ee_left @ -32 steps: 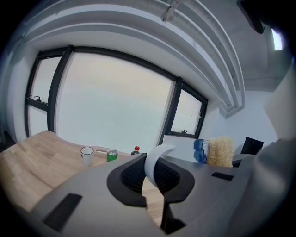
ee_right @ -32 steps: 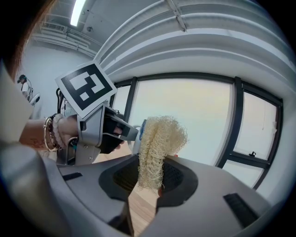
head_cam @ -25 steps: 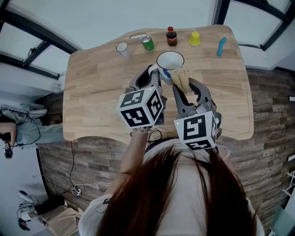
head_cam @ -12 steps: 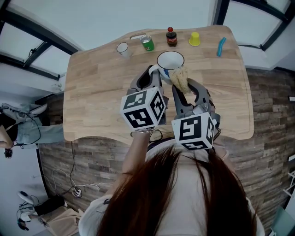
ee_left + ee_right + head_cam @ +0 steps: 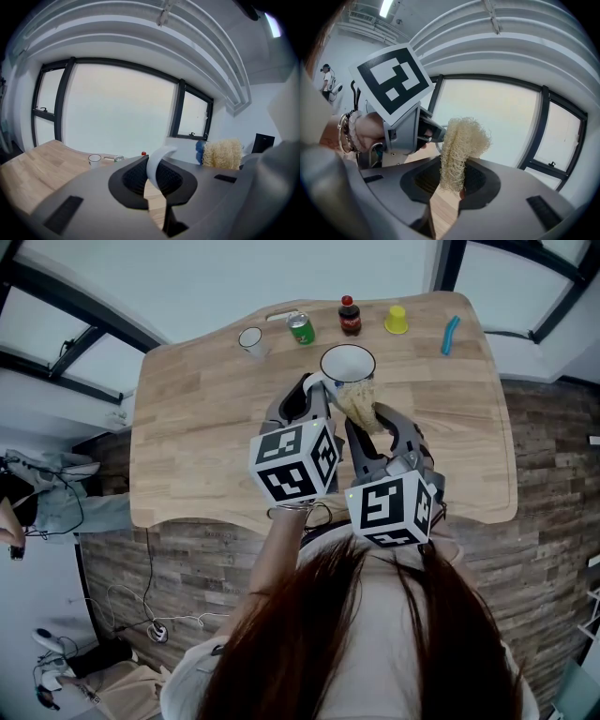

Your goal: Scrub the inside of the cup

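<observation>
A white cup [image 5: 348,363] is held over the wooden table [image 5: 192,432], its mouth facing up. My left gripper [image 5: 315,390] is shut on the cup's handle, which shows as a curved white strip [image 5: 157,164] between the jaws in the left gripper view. My right gripper [image 5: 362,420] is shut on a pale yellow loofah scrubber [image 5: 357,403], whose far end lies at the cup's near rim. In the right gripper view the loofah [image 5: 461,150] stands up between the jaws, with the left gripper's marker cube [image 5: 393,82] beside it. The cup's inside looks empty.
Along the table's far edge stand a small white cup [image 5: 250,338], a green can [image 5: 300,327], a dark bottle with a red cap [image 5: 350,315], a yellow cup [image 5: 397,319] and a blue object [image 5: 450,335]. The person's hand with a bracelet [image 5: 351,133] holds the left gripper.
The right gripper has shifted left and slightly forward, bringing the loofah's tip up to the cup's near rim. The left gripper and cup have barely moved.
</observation>
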The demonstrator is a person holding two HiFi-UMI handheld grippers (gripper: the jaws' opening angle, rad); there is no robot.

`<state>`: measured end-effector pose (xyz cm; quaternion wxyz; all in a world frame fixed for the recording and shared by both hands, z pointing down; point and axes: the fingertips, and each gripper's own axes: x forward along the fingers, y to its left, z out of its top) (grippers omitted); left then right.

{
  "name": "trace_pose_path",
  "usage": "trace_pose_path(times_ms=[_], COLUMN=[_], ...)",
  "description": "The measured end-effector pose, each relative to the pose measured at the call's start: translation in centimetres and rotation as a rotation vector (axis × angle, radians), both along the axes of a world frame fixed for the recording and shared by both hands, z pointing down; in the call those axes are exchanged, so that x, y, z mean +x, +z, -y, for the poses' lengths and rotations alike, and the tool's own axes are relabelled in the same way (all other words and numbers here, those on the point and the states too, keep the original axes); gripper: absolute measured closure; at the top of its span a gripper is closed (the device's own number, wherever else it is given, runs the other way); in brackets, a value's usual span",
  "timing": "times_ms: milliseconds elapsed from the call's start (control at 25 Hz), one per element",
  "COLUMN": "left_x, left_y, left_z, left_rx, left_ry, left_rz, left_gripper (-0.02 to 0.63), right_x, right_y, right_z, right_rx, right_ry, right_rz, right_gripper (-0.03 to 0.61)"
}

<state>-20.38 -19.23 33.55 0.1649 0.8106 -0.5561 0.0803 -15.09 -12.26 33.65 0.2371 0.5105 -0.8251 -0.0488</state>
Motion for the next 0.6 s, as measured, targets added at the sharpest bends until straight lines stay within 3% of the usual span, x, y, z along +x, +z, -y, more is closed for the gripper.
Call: trace_pose_path(times_ms=[600], left_x=[-0.3], left_y=[0.0], left_z=[0.1], left_rx=[0.006], left_ry=[0.006], left_rz=[0.019], left_gripper=[0.589], right_x=[-1.7], right_y=[0.2], right_z=[-0.2], right_rx=[-0.018], right_ry=[-0.063], right_rz=[0.000], right_gripper=[0.472])
